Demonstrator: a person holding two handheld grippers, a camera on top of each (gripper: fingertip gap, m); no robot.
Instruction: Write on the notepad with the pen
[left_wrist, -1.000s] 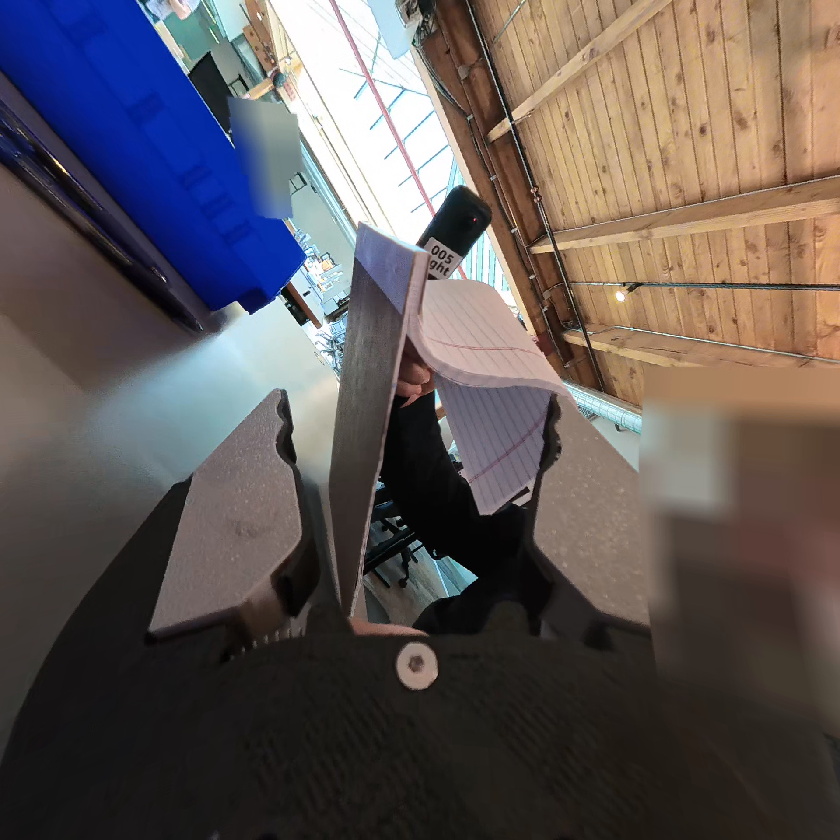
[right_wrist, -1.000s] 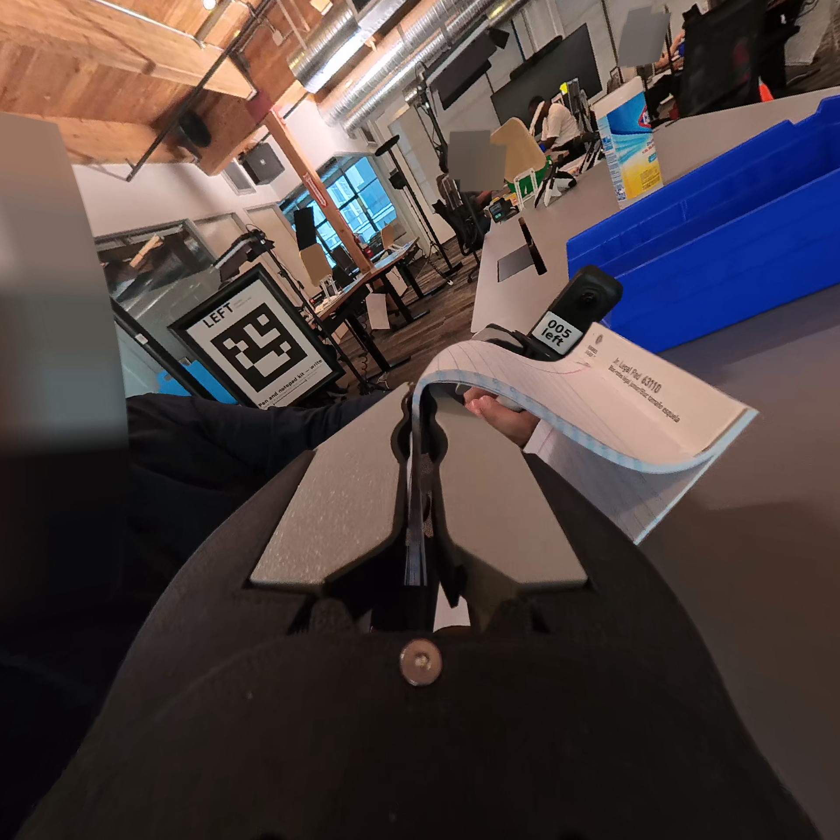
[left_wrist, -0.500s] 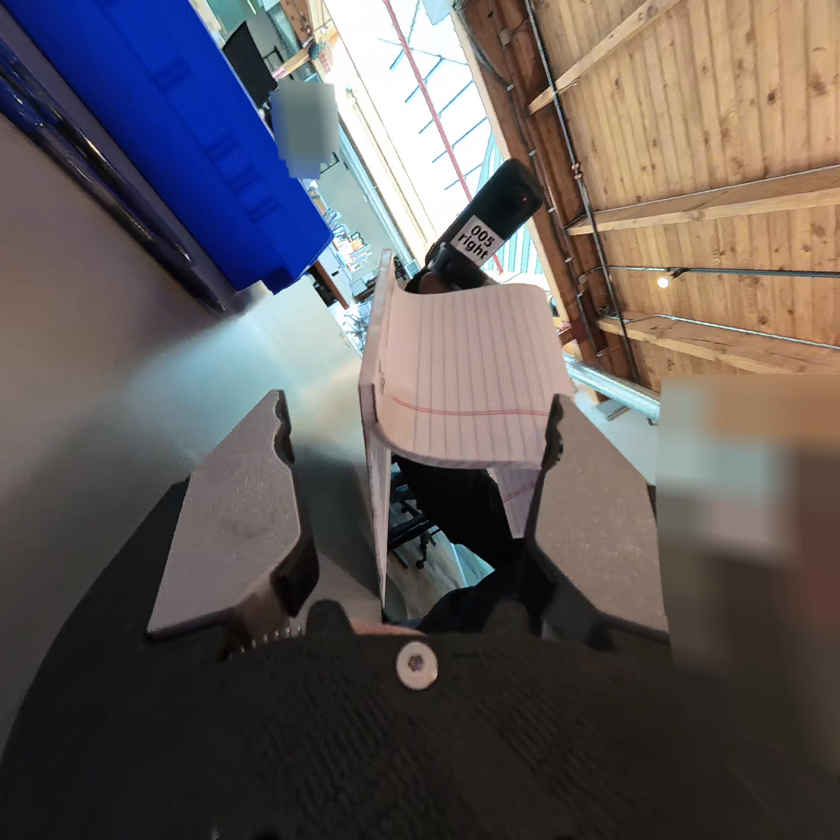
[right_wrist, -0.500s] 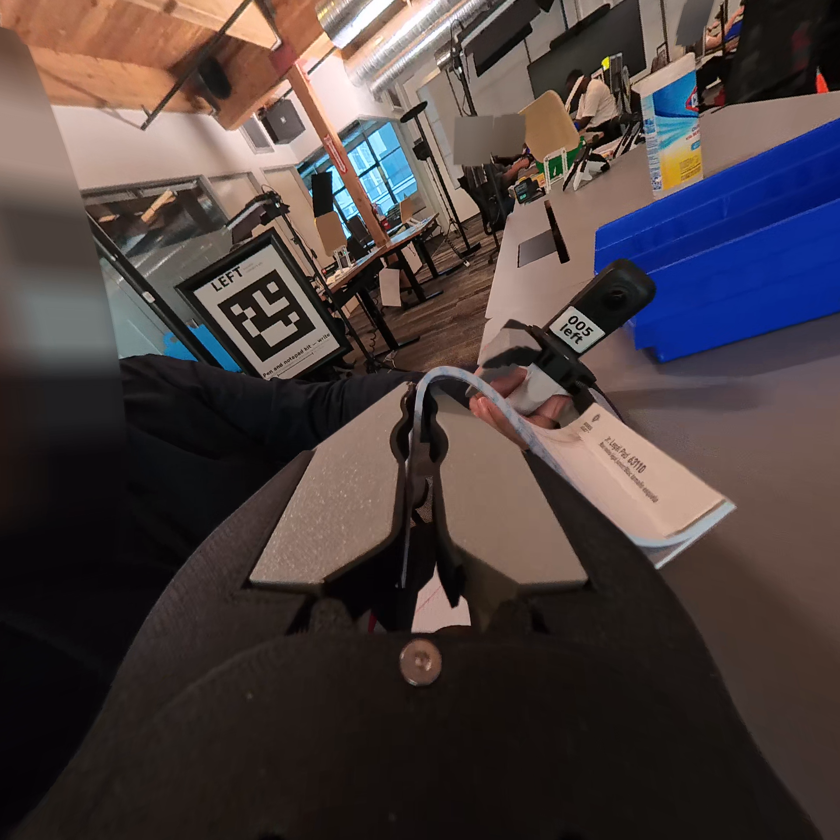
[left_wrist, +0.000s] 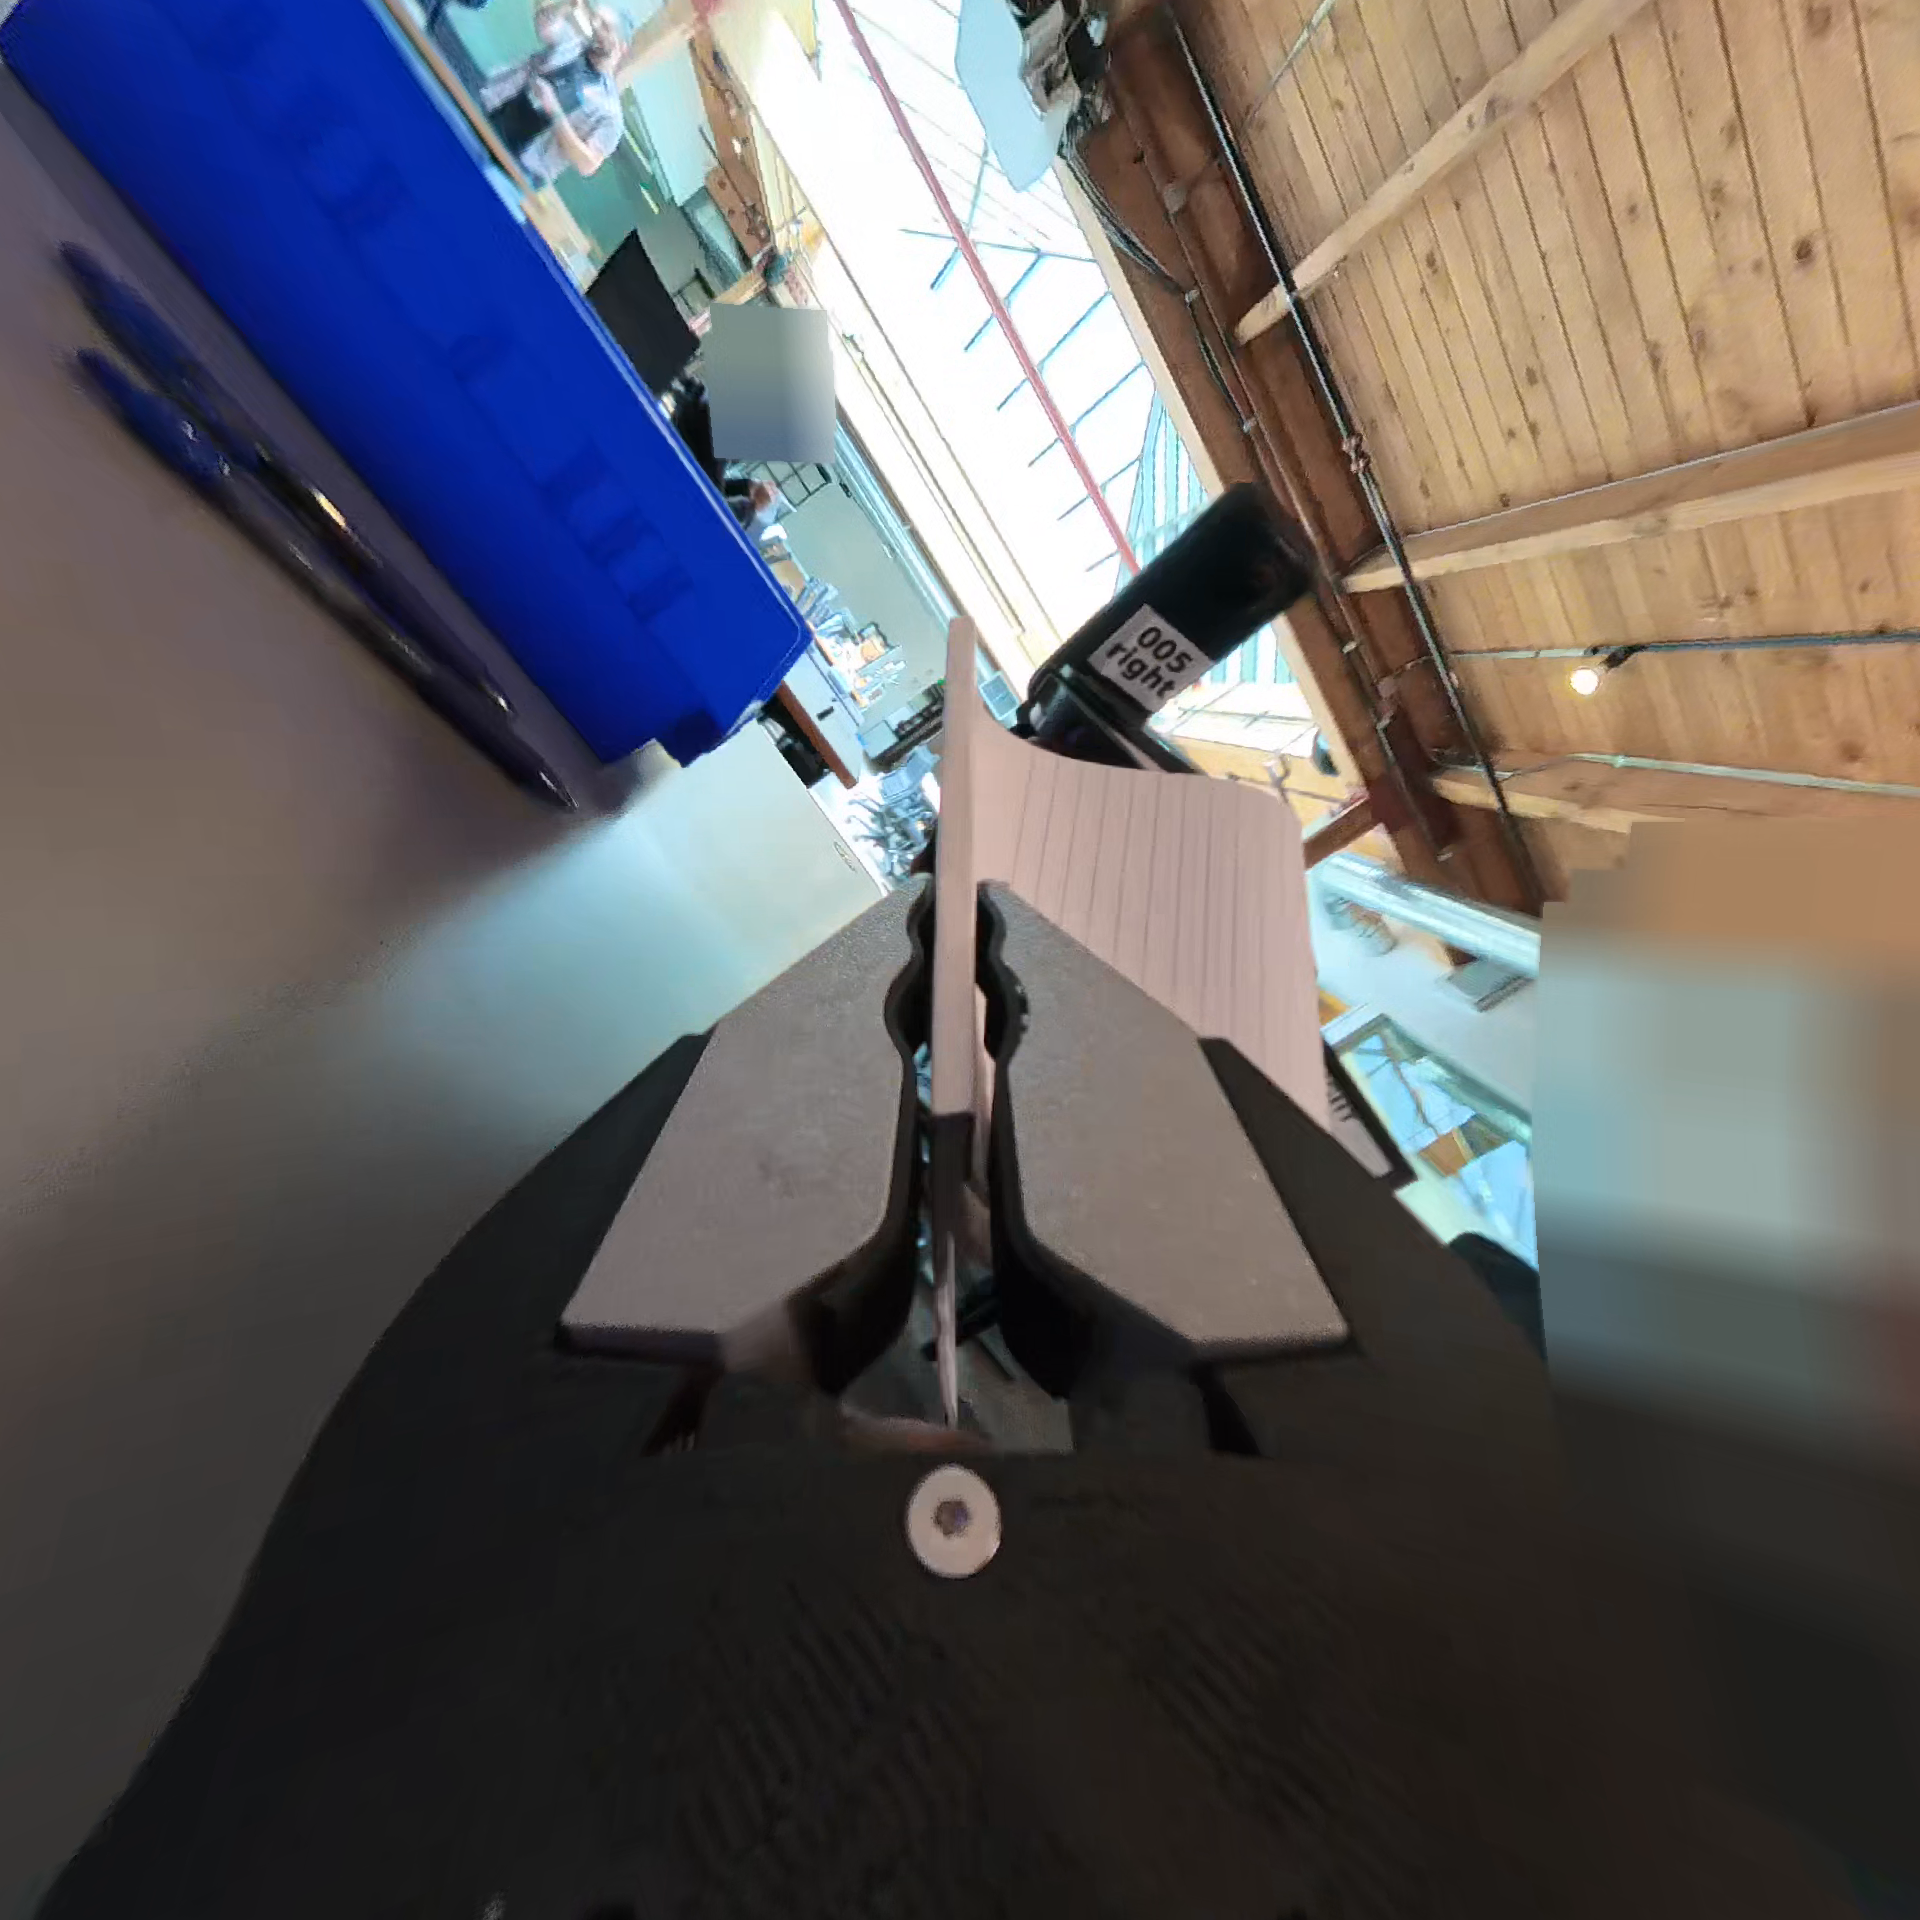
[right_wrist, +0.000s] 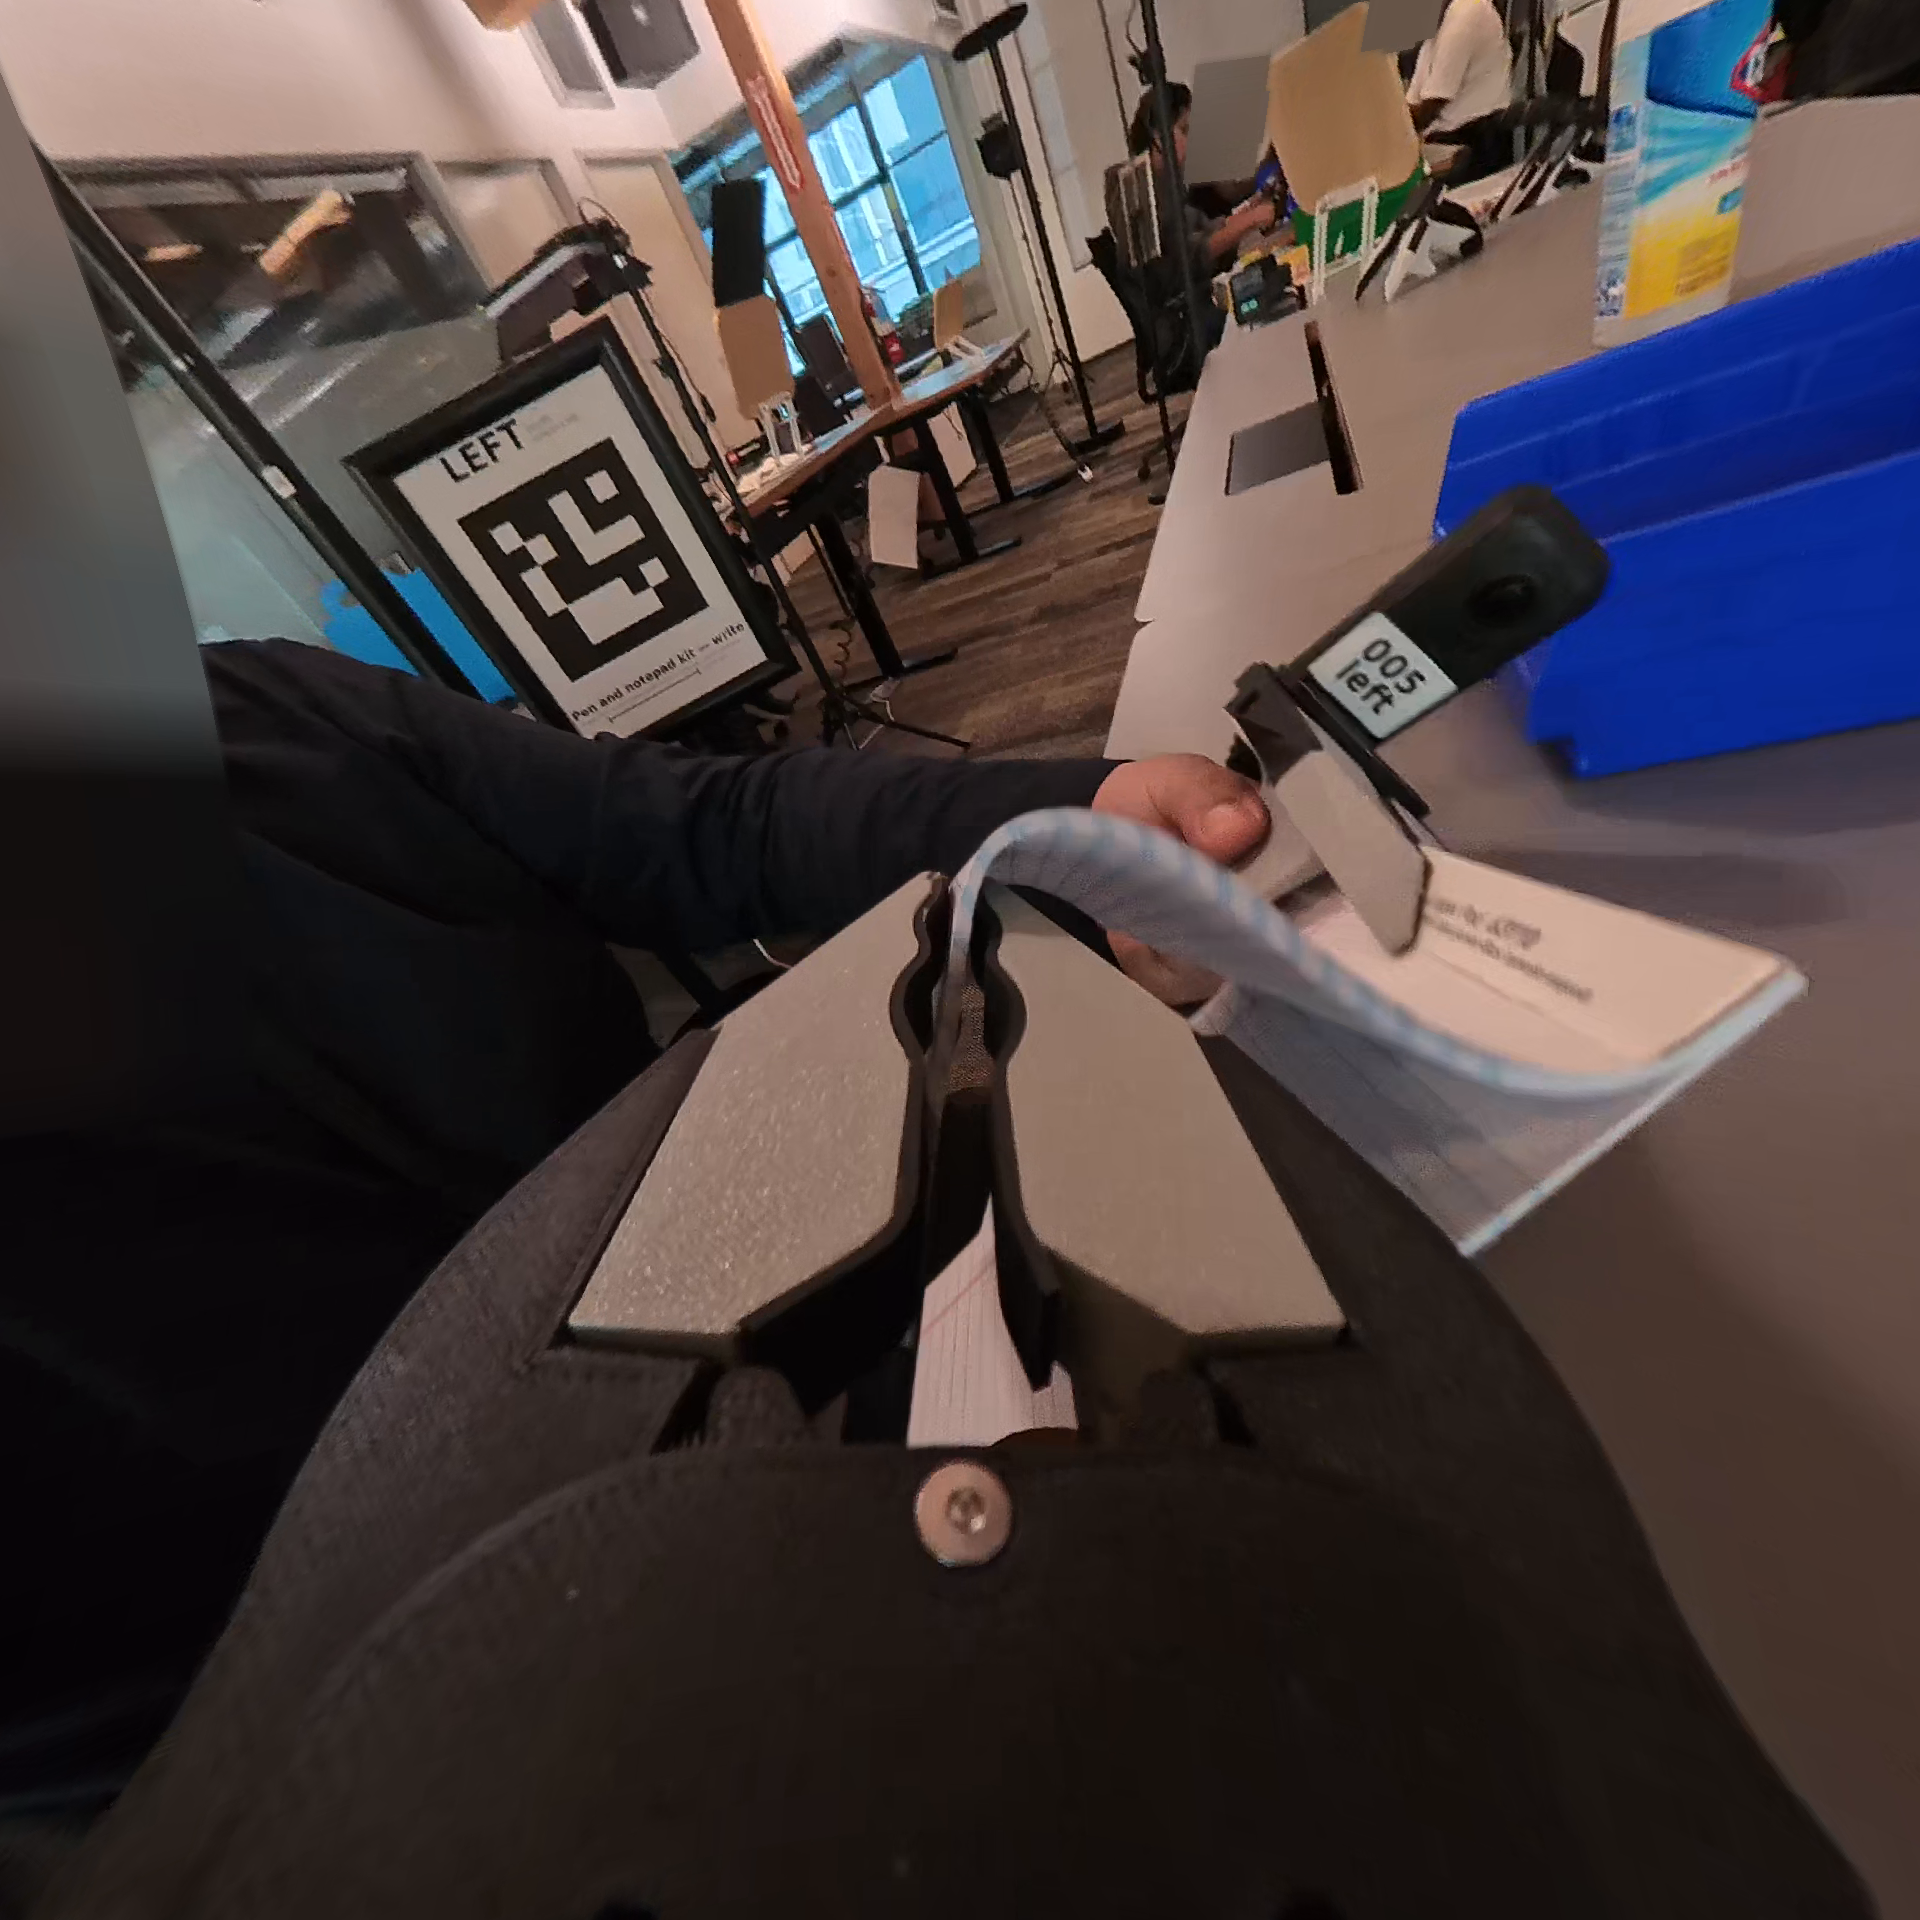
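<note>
Setting: an open-plan office or lab workspace. Indicators: long grey tables (right_wrist: 1714, 1351) carrying blue plastic bins (right_wrist: 1714, 582); further desks (right_wrist: 894, 405) in rows, with seated people (right_wrist: 1174, 208) working at them; light stands and tripods (right_wrist: 1049, 260) on the floor; a framed fiducial marker sign (right_wrist: 571, 561); large windows (right_wrist: 883, 218); exposed wooden plank ceiling (left_wrist: 1558, 312) with beams and conduit.

Windows (left_wrist: 997, 343) blow out white with daylight; the blue bin (left_wrist: 416, 353) is motion-blurred, and wide-angle bending warps both views' edges.
</note>
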